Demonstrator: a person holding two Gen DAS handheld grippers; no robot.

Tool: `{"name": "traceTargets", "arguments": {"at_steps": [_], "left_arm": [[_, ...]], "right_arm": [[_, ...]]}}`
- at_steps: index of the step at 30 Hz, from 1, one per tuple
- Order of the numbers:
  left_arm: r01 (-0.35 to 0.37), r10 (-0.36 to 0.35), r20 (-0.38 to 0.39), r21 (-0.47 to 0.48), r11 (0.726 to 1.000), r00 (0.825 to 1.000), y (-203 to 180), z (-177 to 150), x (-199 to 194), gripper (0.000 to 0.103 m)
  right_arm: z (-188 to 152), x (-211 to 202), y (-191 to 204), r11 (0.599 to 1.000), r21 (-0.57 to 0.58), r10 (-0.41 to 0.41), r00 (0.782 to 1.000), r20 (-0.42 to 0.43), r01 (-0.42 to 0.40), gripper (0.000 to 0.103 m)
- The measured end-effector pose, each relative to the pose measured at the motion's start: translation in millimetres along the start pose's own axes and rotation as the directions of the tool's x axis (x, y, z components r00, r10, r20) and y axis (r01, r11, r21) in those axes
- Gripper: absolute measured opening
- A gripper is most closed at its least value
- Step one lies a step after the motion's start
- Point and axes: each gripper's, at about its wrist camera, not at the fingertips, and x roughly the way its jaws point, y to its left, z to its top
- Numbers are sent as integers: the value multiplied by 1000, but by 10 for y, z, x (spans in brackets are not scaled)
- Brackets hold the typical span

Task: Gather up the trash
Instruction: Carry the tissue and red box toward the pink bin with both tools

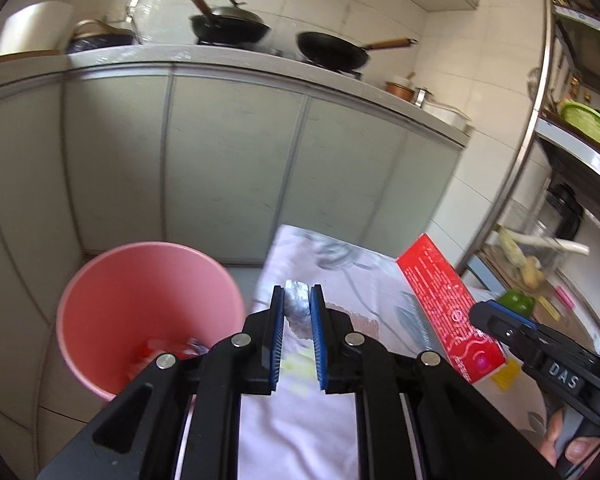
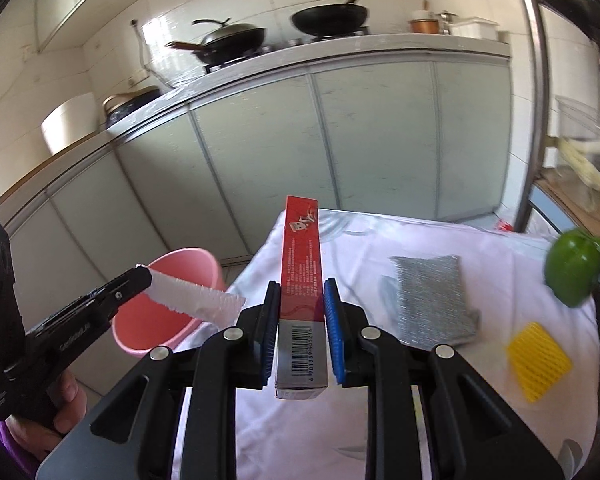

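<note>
My left gripper is shut on a white and silver wrapper, held above the table's left edge; the wrapper shows white in the right wrist view, beside the pink bin. The pink bin stands on the floor left of the table, with some red and white wrappers inside; it also shows in the right wrist view. My right gripper is shut on a long red box with a barcode end, held above the table. The box rises tilted at the right in the left wrist view.
The table has a white cloth. On it lie a silver scouring pad, a yellow mesh pad and a green pepper. Grey cabinets with a stove and pans stand behind. A metal rack is at the right.
</note>
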Motion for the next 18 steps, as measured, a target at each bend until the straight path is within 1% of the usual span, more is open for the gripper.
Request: {"name": "traceTargets", "arguments": {"at_steps": [4,8,12,18], "left_arm": [[-72,73,24,-29,997,997,242,55,-51,12],[-127,130,38,-55,990,991,460,93,-102,12],[-186,190,61,-62,981,980,652,129,-162,12],[-249,254,74,-70,966,964,836,137,-202,12]], "right_arm": [[60,112,249,998,-47,34,999,-11,-35,23],[128,247,503,993,-93,70,997,-24,-72,23],[168,367,727,987,-117,110,993,-36,-113,23],[187,553,1016,975,-151,154,986,-56,-161,23]]}}
